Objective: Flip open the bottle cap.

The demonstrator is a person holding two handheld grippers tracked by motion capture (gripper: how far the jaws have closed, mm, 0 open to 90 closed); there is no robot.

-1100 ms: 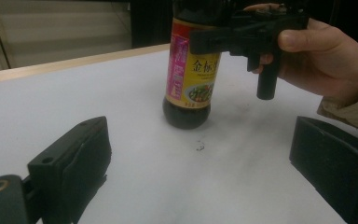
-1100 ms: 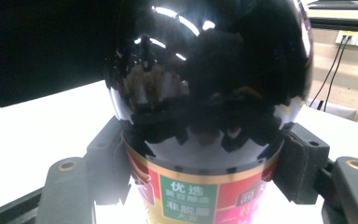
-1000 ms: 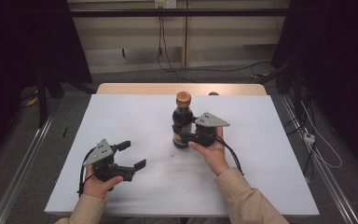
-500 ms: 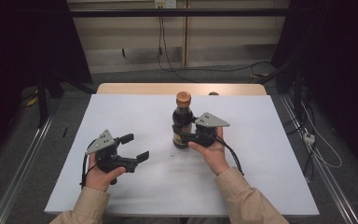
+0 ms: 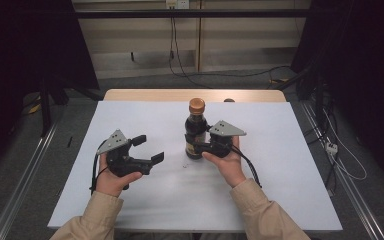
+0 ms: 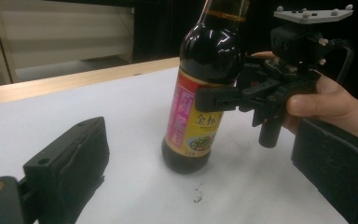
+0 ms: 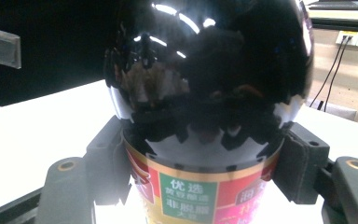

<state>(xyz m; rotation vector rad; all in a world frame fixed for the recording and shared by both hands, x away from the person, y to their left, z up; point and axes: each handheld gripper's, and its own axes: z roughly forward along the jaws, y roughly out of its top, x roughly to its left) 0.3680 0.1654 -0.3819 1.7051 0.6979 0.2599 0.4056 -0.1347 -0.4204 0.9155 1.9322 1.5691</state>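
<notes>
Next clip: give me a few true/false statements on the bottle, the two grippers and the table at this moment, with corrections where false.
1. The bottle stands upright on the table. True.
2. The right gripper is clamped on the bottle's cap. False: its jaws sit on either side of the body at the label; the orange cap is free above.
3. The left gripper is open and holds nothing. True.
4. The left gripper touches the bottle. False: it is apart from it, to the bottle's left in the high view.
5. The bottle holds a clear liquid. False: the contents look dark, nearly black.
</notes>
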